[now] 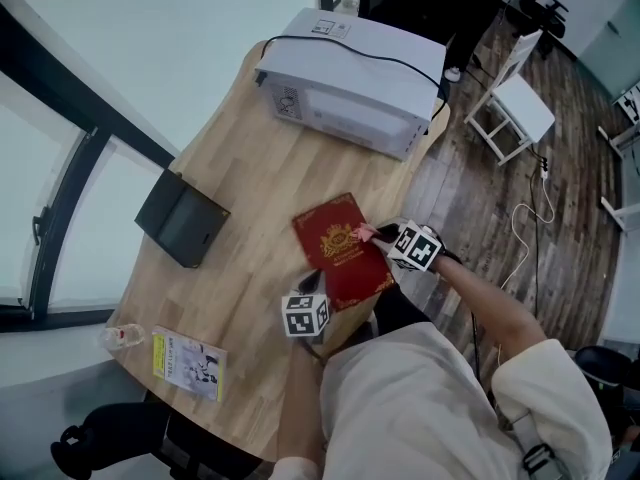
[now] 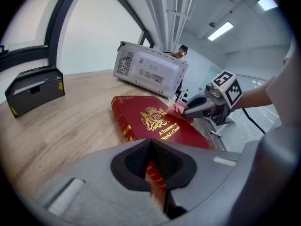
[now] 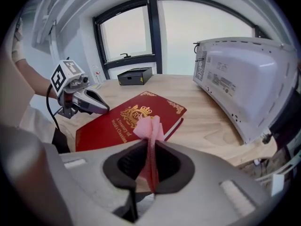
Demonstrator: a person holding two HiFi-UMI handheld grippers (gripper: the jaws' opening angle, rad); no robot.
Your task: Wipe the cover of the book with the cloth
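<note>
On glossy red book [image 3: 117, 126], right gripper [image 3: 150, 166] pinches crumpled pink cloth [image 3: 149, 126].

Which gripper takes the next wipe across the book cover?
Right. The right gripper is shut on the pink cloth, already at the red book cover; the left gripper is shut, without cloth.

The head view looks steeply down from high overhead, taking in the whole wooden bench [image 1: 250, 198] and the floor [image 1: 480, 208] beside it. The camera on the left hand-held gripper [image 2: 151, 145] sits low and close over the bench, facing across the red book [image 2: 155, 121] towards the microwave [image 2: 148, 69]; that on the right hand-held gripper [image 3: 151, 147] faces across the same book towards the windows [image 3: 127, 32]. Each gripper view catches the other hand-held gripper.
</note>
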